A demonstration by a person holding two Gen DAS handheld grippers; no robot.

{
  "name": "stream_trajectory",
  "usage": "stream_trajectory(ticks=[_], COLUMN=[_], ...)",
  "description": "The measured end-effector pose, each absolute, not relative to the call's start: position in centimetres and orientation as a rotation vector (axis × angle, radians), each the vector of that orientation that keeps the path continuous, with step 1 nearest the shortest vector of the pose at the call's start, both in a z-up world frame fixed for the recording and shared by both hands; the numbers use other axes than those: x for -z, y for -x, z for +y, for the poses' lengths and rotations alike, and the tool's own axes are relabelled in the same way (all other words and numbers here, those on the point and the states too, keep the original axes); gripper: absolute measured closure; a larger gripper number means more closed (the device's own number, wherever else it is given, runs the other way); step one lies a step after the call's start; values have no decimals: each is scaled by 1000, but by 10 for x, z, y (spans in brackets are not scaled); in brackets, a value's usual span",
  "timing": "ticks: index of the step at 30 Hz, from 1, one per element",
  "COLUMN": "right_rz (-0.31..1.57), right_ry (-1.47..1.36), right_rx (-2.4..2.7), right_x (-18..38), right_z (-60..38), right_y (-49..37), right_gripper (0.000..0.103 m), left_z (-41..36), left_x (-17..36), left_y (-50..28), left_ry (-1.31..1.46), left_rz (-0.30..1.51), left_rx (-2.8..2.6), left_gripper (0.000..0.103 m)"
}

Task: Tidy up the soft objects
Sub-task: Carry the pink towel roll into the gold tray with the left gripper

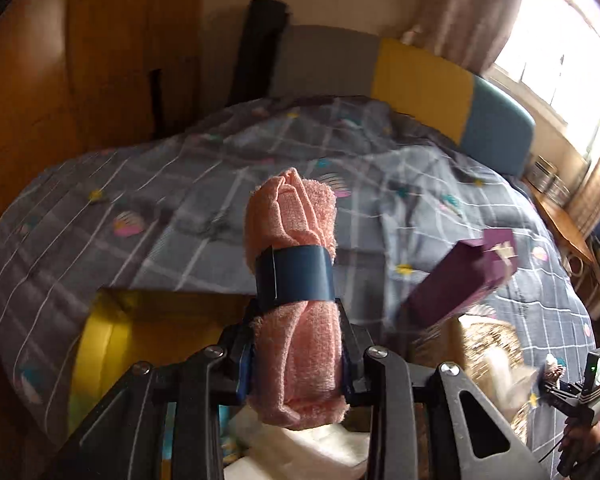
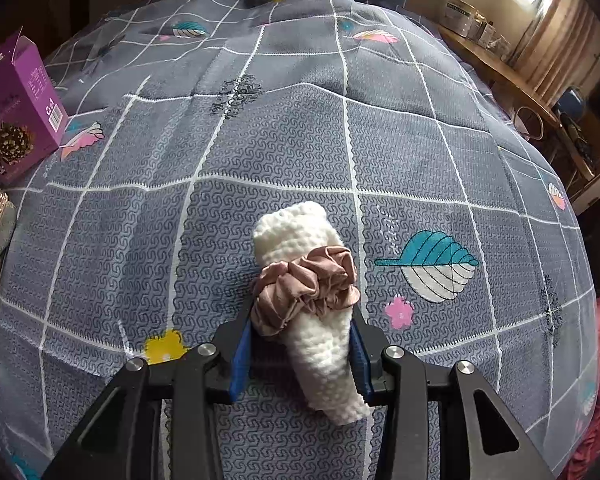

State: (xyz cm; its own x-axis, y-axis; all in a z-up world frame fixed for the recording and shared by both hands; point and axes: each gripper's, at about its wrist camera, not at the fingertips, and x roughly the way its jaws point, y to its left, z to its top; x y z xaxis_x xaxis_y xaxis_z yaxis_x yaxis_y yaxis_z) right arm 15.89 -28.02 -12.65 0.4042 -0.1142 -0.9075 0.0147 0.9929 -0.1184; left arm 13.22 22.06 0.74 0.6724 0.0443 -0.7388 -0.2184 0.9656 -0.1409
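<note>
Pink terry cloth, rolled into a tight cylinder and cinched by a dark blue paper band [image 1: 294, 276], is the pink towel roll [image 1: 296, 308] held in the left gripper [image 1: 296, 364], whose jaws are closed on its lower half, below the band. It is lifted above the grey quilted bedspread with white grid lines [image 1: 148, 184], and the view is blurred. The roll looks light and squashy; it should give under the pads, so a grip across the thick middle near the band seems safest against it unrolling or slipping. The right gripper [image 2: 300, 356] clamps a white knobbly towel roll [image 2: 320, 344] ringed by a dusty-pink satin scrunchie [image 2: 306, 288], holding it just over or on the bedspread; which, the pictures do not settle. A purple cardboard box [image 2: 18, 108] stands at the left on the bed, well apart.
</note>
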Motion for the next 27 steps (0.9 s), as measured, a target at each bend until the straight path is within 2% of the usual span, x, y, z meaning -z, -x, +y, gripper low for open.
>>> stream_trajectory(ticks=[9, 15, 21, 27], right_rz=[1143, 1139, 1137, 1137], right_ry=[127, 142, 154, 157], right_rx=[82, 79, 79, 83], right_x=[121, 118, 116, 115], right_z=[-272, -269, -269, -269], right_y=[-151, -147, -146, -145], right_gripper=[61, 61, 61, 61], left_z=[292, 295, 282, 265], left_x=[30, 59, 101, 114], left_y=[-38, 15, 15, 5], left_ry=[359, 404, 411, 351], left_rz=[826, 849, 946, 977], left_rx=[-302, -361, -351, -363], left_gripper=[71, 71, 71, 66])
